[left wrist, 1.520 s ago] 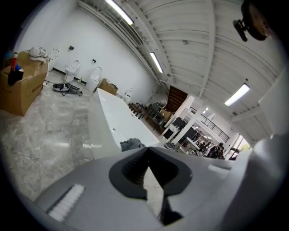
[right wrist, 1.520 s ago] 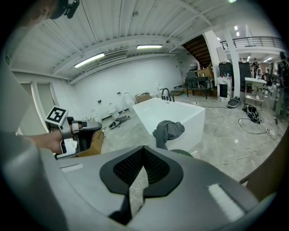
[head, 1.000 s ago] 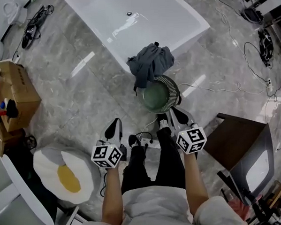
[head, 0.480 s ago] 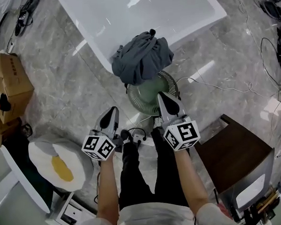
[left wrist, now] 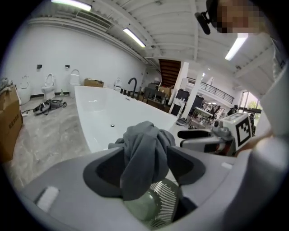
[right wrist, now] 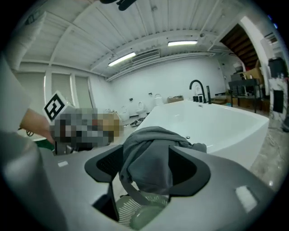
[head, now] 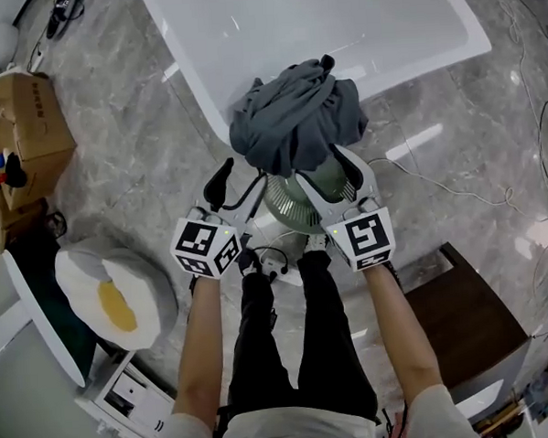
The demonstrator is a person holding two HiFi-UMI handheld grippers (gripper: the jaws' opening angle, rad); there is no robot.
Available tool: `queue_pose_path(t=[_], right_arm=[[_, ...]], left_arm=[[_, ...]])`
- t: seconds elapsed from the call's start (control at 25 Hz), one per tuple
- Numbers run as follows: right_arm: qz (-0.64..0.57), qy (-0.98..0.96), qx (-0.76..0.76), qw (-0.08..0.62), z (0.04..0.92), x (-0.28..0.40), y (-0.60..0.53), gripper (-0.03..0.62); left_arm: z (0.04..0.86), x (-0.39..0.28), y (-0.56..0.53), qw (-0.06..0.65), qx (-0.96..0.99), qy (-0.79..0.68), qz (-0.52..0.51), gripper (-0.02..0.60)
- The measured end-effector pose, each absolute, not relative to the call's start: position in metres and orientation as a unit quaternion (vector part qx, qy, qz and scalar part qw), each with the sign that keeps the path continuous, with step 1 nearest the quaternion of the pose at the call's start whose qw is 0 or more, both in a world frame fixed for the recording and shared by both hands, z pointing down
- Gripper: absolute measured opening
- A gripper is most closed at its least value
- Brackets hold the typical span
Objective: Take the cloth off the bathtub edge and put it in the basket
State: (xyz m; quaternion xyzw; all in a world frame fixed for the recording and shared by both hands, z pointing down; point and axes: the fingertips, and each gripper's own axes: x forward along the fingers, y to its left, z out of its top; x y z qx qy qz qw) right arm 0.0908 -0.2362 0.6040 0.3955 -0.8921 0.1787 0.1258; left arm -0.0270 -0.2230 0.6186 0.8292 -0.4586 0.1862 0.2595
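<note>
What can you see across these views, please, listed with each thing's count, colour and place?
bathtub: 1, white, top of the head view.
cloth: 1, grey, bunched on the bathtub's near edge, hanging over the basket.
basket: 1, green, on the floor under the cloth.
box: 1, brown cardboard, far left.
cushion: 1, white with a yellow centre, floor, lower left.
cabinet: 1, dark brown, lower right.
legs: 2, black trousers, bottom centre.
left hand-held gripper: 1, grey, left of the basket; jaws have just been opening, cloth ahead, not gripped.
right hand-held gripper: 1, grey, right of the basket; jaws have just been opening, cloth ahead, not gripped.
</note>
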Motion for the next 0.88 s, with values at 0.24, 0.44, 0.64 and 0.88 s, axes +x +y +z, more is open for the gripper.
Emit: queue_pose_path(t=[0.24, 0.44, 0.64, 0.88], right_arm=[[0.162, -0.908, 0.345, 0.176, 0.639, 0.083, -0.26, 0.448], [0.159, -0.911, 0.321, 0.202, 0.658, 0.068, -0.279, 0.495], [0.145, -0.899, 0.337, 0.241, 0.683, 0.06, -0.286, 0.491], [0.127, -0.902, 0.34, 0.235, 0.676, 0.058, -0.281, 0.377]], left_arm=[[0.627, -0.017, -0.274, 0.265, 0.821, -0.471, 0.183, 0.445], [0.651, -0.001, -0.296, 0.289, 0.819, -0.455, 0.196, 0.465], [0.68, 0.02, -0.291, 0.317, 0.817, -0.42, 0.235, 0.46], [0.674, 0.018, -0.291, 0.314, 0.821, -0.425, 0.215, 0.388]])
